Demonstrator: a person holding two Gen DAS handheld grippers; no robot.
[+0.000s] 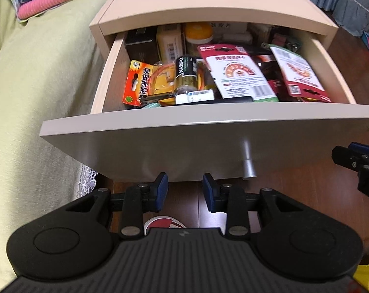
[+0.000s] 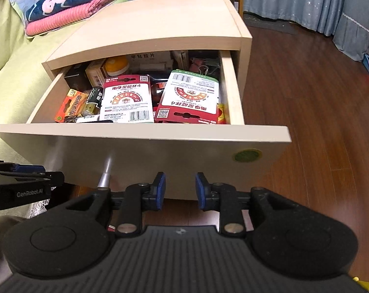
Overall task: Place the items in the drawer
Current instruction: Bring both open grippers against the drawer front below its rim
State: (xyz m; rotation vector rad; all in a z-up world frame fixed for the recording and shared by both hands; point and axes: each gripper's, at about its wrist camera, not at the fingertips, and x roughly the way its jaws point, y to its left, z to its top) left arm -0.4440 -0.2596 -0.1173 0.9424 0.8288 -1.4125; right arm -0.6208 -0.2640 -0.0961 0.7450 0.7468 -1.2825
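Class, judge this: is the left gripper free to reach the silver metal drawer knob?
Probably yes. The left gripper is open and empty below the drawer front; the silver metal knob protrudes up to its right, with nothing between them.

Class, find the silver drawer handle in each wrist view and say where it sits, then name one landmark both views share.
Left wrist view: the silver drawer handle hangs from the drawer front, right of centre, above the right finger of the left gripper.
Right wrist view: the handle sits left of centre, up-left of the right gripper.
Shared landmark: the black-and-gold battery in the drawer.
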